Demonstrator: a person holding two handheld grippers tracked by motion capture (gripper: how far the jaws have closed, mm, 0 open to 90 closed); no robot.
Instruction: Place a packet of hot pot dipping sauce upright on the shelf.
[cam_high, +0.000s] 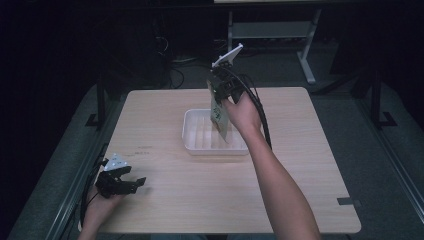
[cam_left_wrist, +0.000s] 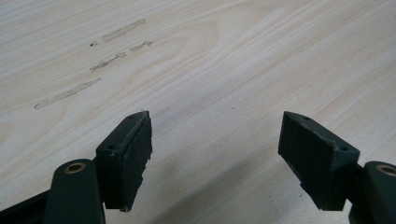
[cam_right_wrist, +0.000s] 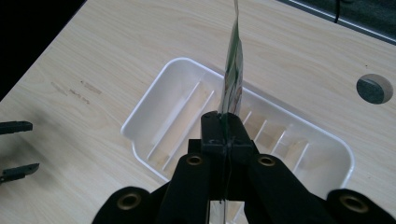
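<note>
My right gripper (cam_high: 220, 94) hangs over a white ribbed tray (cam_high: 192, 142) at the table's middle, shut on a thin flat packet (cam_high: 218, 117) with green print. In the right gripper view the packet (cam_right_wrist: 233, 70) shows edge-on, rising from the closed jaws above the tray (cam_right_wrist: 154, 100). The packet's lower end dips toward the tray's inside. My left gripper (cam_high: 134, 183) rests low at the table's front left corner, open, with bare wood between its fingers (cam_left_wrist: 126, 156).
The wooden table (cam_high: 165, 200) has faint smudge marks (cam_left_wrist: 70, 93) near the left gripper. A round cable hole (cam_right_wrist: 373, 88) lies beyond the tray. Dark floor, cables and a desk frame (cam_high: 305, 55) stand behind the table.
</note>
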